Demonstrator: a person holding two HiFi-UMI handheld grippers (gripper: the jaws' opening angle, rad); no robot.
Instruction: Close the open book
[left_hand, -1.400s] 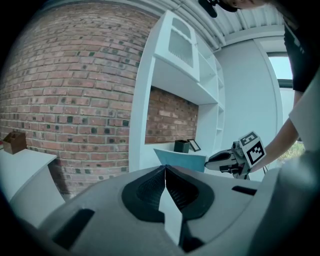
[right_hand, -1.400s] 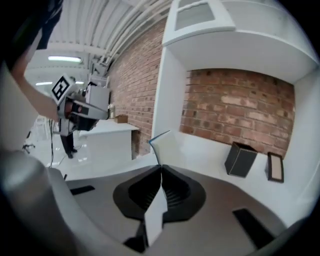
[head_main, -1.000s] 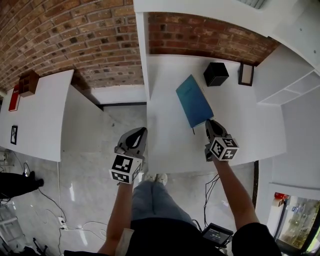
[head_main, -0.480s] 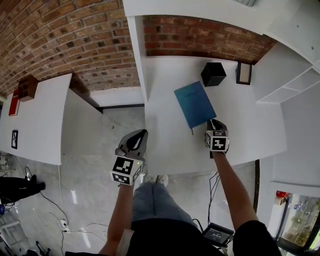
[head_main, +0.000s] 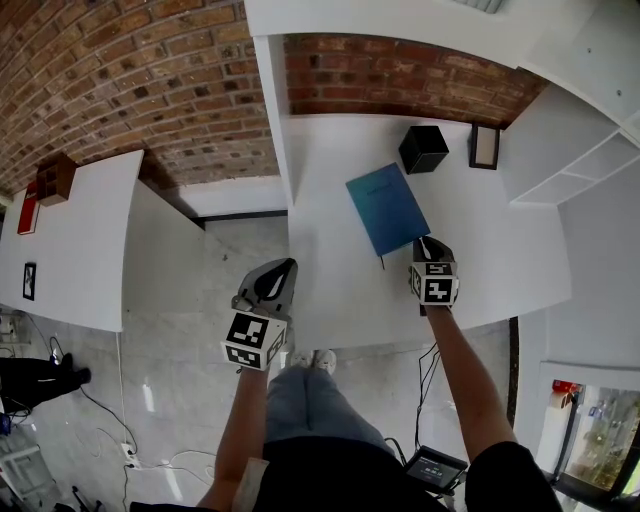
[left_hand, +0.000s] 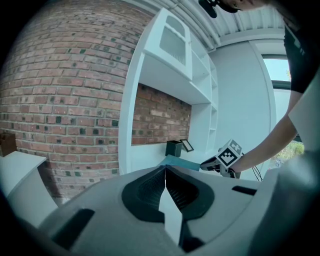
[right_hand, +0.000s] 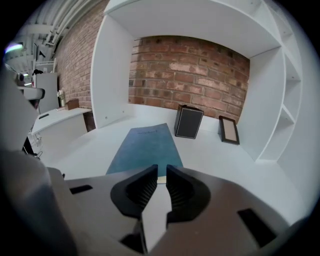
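Observation:
A blue book (head_main: 388, 208) lies closed and flat on the white desk (head_main: 330, 290); it also shows in the right gripper view as the book (right_hand: 142, 147). My right gripper (head_main: 428, 243) sits low at the book's near right corner. Its jaws (right_hand: 161, 169) have just been opening and stand a narrow gap apart, open, with nothing between the pads; the book's near edge lies just beyond the tips. My left gripper (head_main: 280, 268) hovers at the desk's near left edge, away from the book, shut and empty, as the left gripper view (left_hand: 165, 167) confirms.
A black box (head_main: 423, 148) and a small picture frame (head_main: 485, 146) stand at the back of the desk by the brick wall. White shelf walls close the alcove on both sides. A second white table (head_main: 70, 230) lies far left.
My right gripper has rolled so its marker cube faces up and has sunk a little towards the book's near right corner. The book and the left gripper have stayed put.

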